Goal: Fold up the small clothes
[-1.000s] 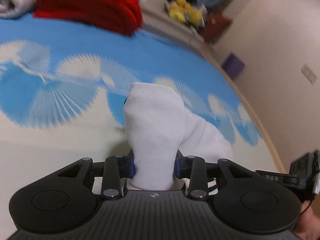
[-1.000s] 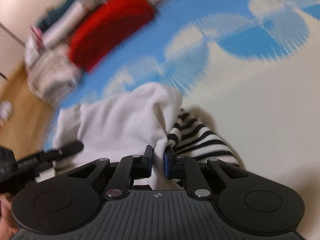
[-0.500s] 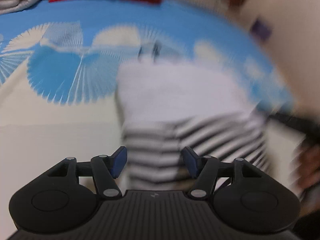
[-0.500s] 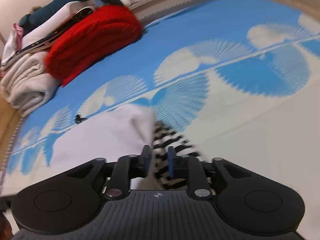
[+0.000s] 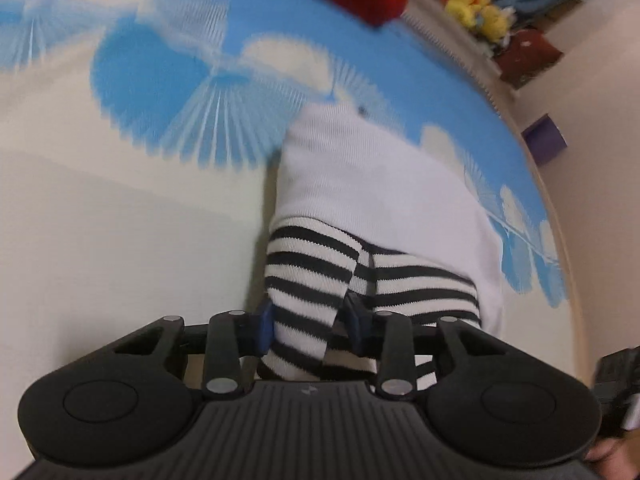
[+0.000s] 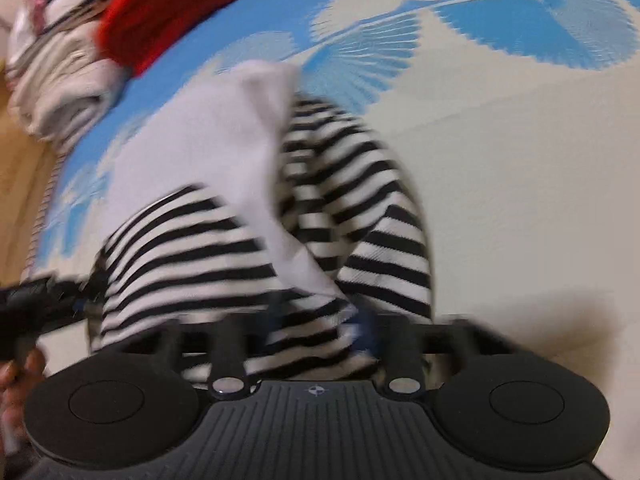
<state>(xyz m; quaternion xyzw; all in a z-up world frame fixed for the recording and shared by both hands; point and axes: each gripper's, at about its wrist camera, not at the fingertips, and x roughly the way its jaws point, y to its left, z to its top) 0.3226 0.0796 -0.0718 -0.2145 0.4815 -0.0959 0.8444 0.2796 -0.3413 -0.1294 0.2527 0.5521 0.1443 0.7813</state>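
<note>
A small garment, white on top with black-and-white striped parts (image 5: 320, 272), lies on the blue-and-cream bed cover (image 5: 120, 208). My left gripper (image 5: 308, 328) has its blue-padded jaws on either side of a striped fold, touching it. In the right wrist view the same garment (image 6: 248, 232) lies bunched in front of my right gripper (image 6: 320, 320), whose jaws are blurred and spread apart with striped cloth lying between them. The left gripper shows at the left edge of the right wrist view (image 6: 36, 304).
A red folded knit (image 6: 160, 28) and a stack of pale folded towels (image 6: 60, 92) sit at the bed's far side. Yellow plush toys (image 5: 476, 4) and a purple box (image 5: 544, 144) stand beyond the bed by the wall.
My left gripper let go of the white part, opened, and now closes around a striped fold. My right gripper was shut on the cloth and has spread open. The striped part has come into view.
</note>
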